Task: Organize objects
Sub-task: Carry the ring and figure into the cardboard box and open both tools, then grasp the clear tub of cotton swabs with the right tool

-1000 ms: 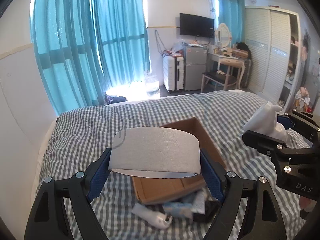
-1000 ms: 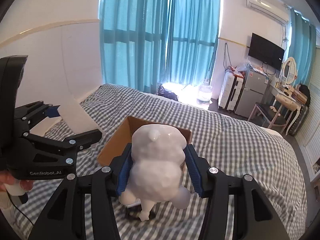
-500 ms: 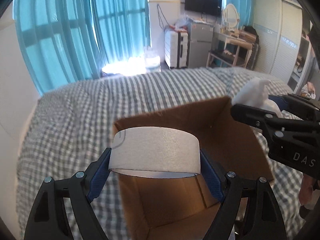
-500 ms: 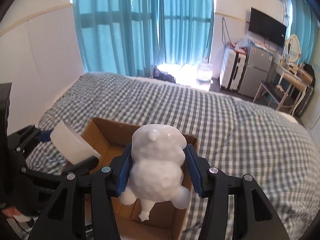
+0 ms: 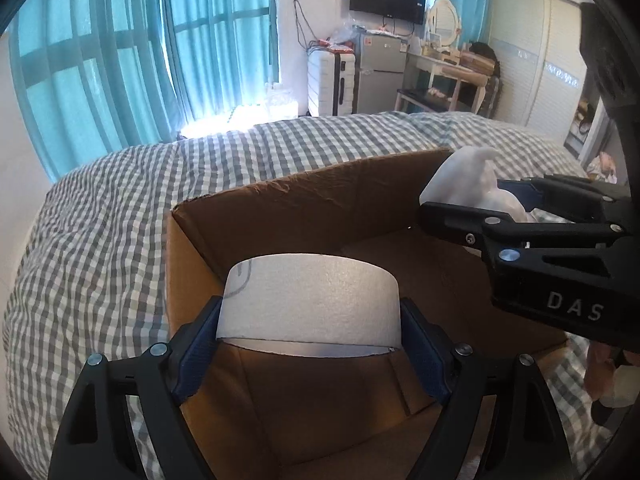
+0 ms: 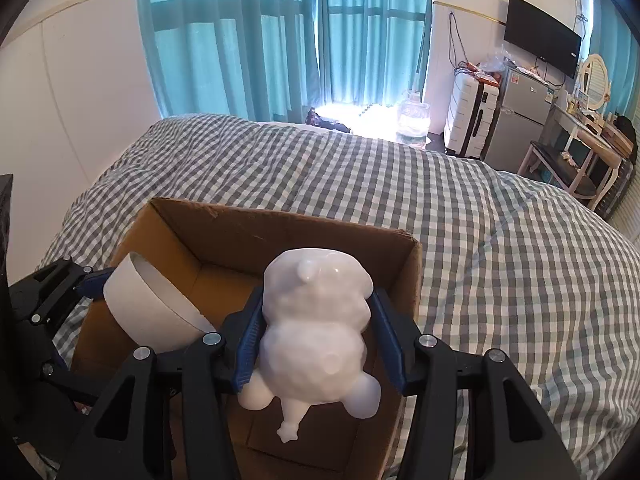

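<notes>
An open brown cardboard box (image 5: 320, 200) lies on the checked bed. My left gripper (image 5: 310, 320) hangs over the box's left half with a wide white tape roll (image 5: 310, 300) between its blue pads. Its jaws are opening, and the pads still touch the roll's two sides. In the right wrist view a white animal figure (image 6: 316, 328) is clamped in my right gripper (image 6: 318, 300), above the right half of the box (image 6: 280, 232). The roll (image 6: 152, 312) shows there at the left. From the left wrist view, the right gripper (image 5: 460, 204) reaches in from the right.
The grey-checked bed cover (image 6: 480, 240) spreads all round the box. A white wall runs along the bed's left side. Beyond the bed are teal curtains (image 6: 248, 40), a water jug (image 6: 414, 114), a white suitcase (image 5: 332, 84), a small fridge (image 5: 380, 74) and a desk. A person's hand (image 5: 600, 364) holds the right gripper.
Both grippers have come down and forward over the box, which now fills the lower part of both views. The small things lying in front of the box have dropped out of sight.
</notes>
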`<state>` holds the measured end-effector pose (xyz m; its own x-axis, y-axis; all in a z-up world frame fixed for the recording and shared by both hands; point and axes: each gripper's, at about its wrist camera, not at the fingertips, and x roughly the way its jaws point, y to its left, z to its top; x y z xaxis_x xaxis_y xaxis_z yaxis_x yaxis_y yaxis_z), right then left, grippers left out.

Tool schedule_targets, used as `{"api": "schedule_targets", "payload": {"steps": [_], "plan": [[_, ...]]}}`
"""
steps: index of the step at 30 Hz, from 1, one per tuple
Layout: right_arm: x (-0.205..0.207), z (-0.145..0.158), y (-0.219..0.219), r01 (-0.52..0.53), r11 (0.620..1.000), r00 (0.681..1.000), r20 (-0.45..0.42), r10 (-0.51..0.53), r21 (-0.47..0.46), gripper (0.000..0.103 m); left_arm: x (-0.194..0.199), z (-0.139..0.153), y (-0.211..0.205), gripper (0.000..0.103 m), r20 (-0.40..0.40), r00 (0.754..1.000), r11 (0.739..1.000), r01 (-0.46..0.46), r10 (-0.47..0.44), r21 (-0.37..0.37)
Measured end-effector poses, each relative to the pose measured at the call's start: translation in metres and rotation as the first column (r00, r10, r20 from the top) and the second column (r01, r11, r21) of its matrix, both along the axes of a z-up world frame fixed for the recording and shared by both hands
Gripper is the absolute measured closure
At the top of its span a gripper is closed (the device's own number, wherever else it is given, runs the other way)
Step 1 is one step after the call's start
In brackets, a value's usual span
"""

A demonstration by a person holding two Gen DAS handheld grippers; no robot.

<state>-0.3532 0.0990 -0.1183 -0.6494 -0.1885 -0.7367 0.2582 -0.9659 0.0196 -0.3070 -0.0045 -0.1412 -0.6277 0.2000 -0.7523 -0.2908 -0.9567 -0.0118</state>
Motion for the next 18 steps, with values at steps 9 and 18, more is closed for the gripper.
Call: {"api": "schedule_targets", "payload": {"steps": [9,18], "plan": [[0.037,0.058,0.011,0.049,0.998,0.994,-0.095,-0.051,-0.032,0.03,0.029,0.034,-0.006,0.002,-0.005,1.0,0.999,0.002,-0.002,0.048],[0.11,0.119,0.03,0.088,0.996,0.986,-0.141,-0.09,-0.021,0.023,0.079,0.1,-0.011,0.001,-0.087,0.994,0.997,-0.072,0.071,-0.006]]}}
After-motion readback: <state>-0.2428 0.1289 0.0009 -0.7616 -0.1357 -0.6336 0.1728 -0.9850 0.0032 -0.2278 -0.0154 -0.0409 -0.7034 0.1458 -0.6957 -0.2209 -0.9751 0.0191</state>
